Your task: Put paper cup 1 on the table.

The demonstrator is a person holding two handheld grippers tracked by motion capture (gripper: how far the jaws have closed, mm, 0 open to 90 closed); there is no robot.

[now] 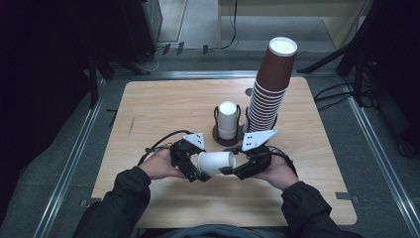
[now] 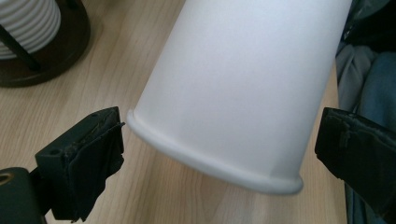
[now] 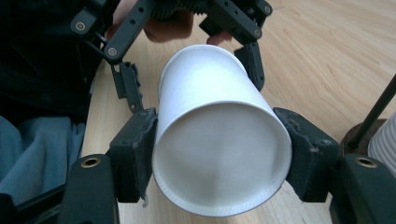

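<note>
A white paper cup [image 1: 216, 162] lies level above the table's near middle, between my two grippers. My right gripper [image 1: 234, 167] is shut on its base end; in the right gripper view both black pads [image 3: 140, 149] press the sides of the cup [image 3: 205, 88], whose closed bottom faces the camera. My left gripper [image 1: 197, 168] is open around the cup's mouth end. In the left gripper view its jaws stand apart on either side of the rolled rim of the cup [image 2: 243, 79], with a small gap on each side. The left gripper [image 3: 191, 70] also appears behind the cup in the right gripper view.
A tall upside-down stack of brown cups [image 1: 272, 84] stands at the table's back right. Beside it, a dark round holder [image 1: 218, 135] carries a short stack of white cups [image 1: 228, 119]. The wooden table [image 1: 148, 114] is bare on its left half. Dark floor surrounds it.
</note>
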